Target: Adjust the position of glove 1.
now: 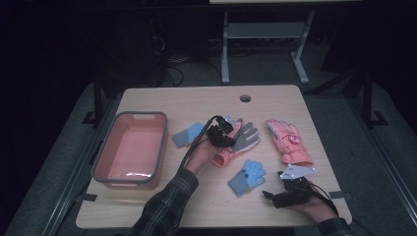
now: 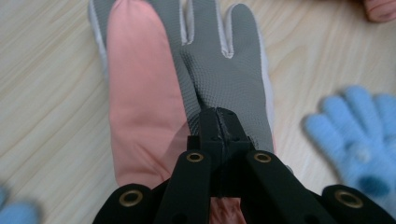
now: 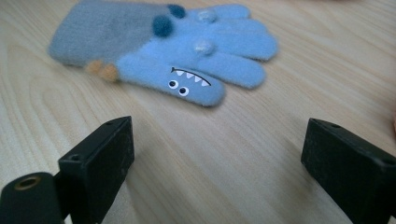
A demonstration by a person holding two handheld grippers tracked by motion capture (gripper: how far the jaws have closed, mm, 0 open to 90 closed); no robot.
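room: dim | floor (image 1: pixel 265 69): grey | desk frame (image 1: pixel 263 32): white, behind table (image 1: pixel 162 101)

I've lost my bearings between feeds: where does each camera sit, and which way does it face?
High view: above the person's side, looking forward and down on the table; forearms, left gripper and right gripper show.
Left gripper view: on the left gripper, looking along jaws pinched on the pink and grey glove.
Right gripper view: on the right gripper, low over the tabletop, jaws apart, facing the blue glove.
Shared: the high view also shows both gloves.

Blue monster glove (image 3: pixel 173 51) beyond parted jaws
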